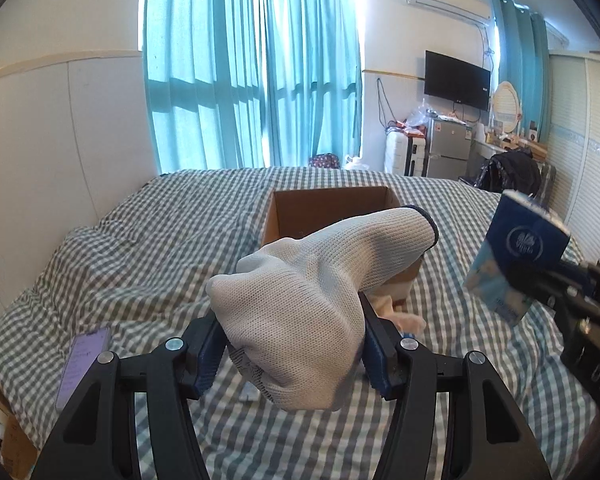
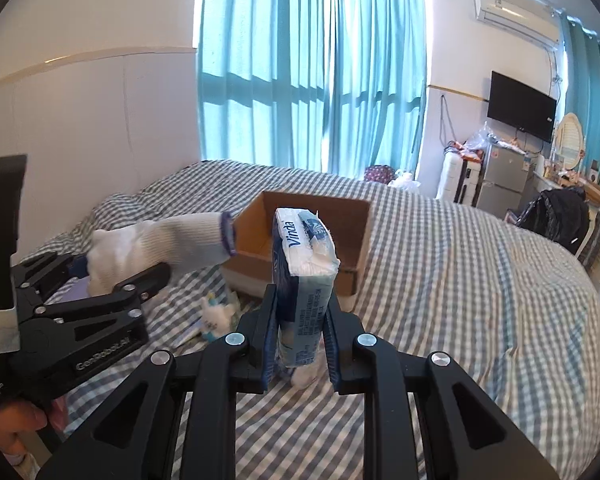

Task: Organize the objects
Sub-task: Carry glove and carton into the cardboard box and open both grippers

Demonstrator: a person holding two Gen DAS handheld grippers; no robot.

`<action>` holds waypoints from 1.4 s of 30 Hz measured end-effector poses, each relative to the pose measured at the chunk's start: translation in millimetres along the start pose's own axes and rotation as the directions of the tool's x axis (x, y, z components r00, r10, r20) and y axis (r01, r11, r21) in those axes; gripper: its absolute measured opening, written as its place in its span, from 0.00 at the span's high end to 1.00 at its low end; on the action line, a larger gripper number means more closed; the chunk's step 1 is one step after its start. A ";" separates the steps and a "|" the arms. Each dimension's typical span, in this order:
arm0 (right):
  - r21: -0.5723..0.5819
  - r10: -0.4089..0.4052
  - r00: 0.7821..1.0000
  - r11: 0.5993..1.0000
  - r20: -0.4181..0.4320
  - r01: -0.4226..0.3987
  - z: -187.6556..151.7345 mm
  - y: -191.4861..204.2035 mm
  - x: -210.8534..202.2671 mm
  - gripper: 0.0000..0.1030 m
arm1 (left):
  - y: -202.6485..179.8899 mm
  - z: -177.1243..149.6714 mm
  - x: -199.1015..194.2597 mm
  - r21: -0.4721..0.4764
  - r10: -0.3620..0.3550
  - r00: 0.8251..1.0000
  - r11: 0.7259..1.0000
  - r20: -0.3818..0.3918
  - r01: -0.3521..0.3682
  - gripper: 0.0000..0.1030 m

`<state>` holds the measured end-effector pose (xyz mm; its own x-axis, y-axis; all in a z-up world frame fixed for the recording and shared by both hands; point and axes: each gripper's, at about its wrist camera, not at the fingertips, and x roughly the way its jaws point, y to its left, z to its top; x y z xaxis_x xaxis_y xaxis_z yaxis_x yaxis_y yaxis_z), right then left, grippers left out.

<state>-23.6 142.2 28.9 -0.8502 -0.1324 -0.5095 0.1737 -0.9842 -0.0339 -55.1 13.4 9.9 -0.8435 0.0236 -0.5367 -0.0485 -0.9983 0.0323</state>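
My left gripper (image 1: pixel 292 344) is shut on a white knit glove (image 1: pixel 300 304) with a dark blue cuff, held above the bed; the glove also shows in the right wrist view (image 2: pixel 156 244). My right gripper (image 2: pixel 300 336) is shut on a blue Vinda tissue pack (image 2: pixel 304 272), held upright; the pack also shows in the left wrist view (image 1: pixel 516 252). An open cardboard box (image 1: pixel 332 208) stands on the checked bed ahead of both grippers, also in the right wrist view (image 2: pixel 304 212).
A purple phone (image 1: pixel 84 364) lies on the bed at left. A small white plush toy (image 2: pixel 218 316) and pale items (image 1: pixel 400 312) lie in front of the box. The checked bedspread (image 2: pixel 460 280) stretches right. A wall, curtains, fridge and TV stand behind.
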 end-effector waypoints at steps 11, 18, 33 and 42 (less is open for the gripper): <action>0.029 0.006 1.000 1.000 -0.027 -0.005 48.7 -31.8 68.9 0.81 | 6.1 31.6 46.0 0.000 0.010 1.000 1.000 0.001 -0.010 0.41; 0.011 0.010 0.998 1.000 -0.056 -0.009 77.1 -44.4 123.2 0.81 | 18.3 61.9 86.3 -0.004 -0.011 1.000 1.000 -0.002 0.011 0.41; -0.082 -0.014 0.982 0.997 -0.188 -0.001 88.3 -61.7 283.3 0.81 | 12.8 75.0 210.9 0.025 0.004 0.991 1.000 -0.134 0.000 0.41; -0.051 -0.019 0.981 0.999 -0.192 0.009 70.8 -60.7 317.1 0.72 | -9.5 66.2 239.8 0.042 0.014 0.988 0.999 -0.155 -0.008 0.34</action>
<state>-338.9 151.6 -69.8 -0.7418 -0.0889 -0.6647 0.1911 -0.9781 -0.0825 -292.3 32.1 -63.3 -0.7508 0.0009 -0.6606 -0.0644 -0.9953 0.0718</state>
